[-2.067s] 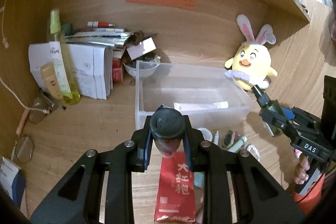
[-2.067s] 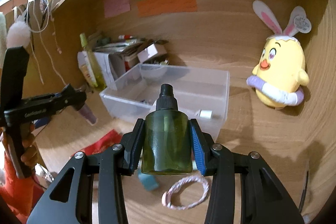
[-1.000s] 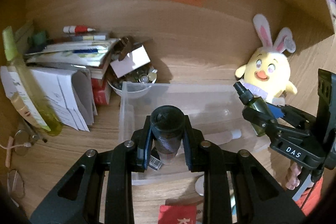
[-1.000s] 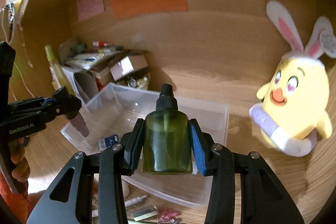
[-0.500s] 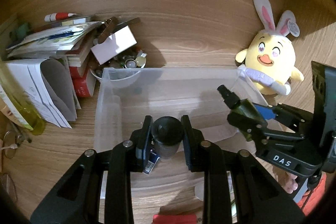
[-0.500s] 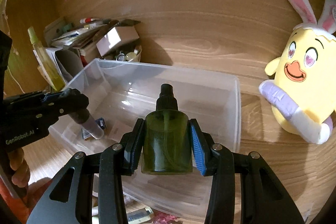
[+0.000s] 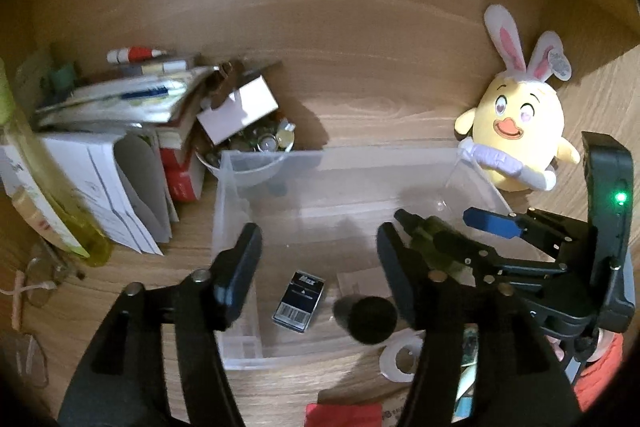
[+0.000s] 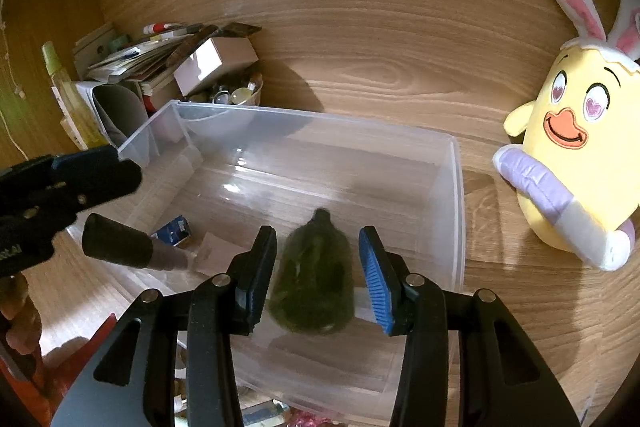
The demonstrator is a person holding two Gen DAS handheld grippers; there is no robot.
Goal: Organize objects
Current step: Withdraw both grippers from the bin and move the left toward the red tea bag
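Black and blue pads of my right tool (image 8: 318, 267) stand apart either side of the green spray bottle (image 8: 314, 281), which shows blurred and free, dropping into the clear plastic bin (image 8: 456, 187). My left tool (image 7: 316, 259) has just been opening too, nothing between its jaws; its dark-capped tube (image 7: 370, 319) lies below, inside the bin beside a small black box (image 7: 299, 300). I judge the bottle light, smooth and slippery, best retaken across its broad body, not the thin neck. Beyond the bin, a yellow plush chick (image 8: 576, 163) sits on the table.
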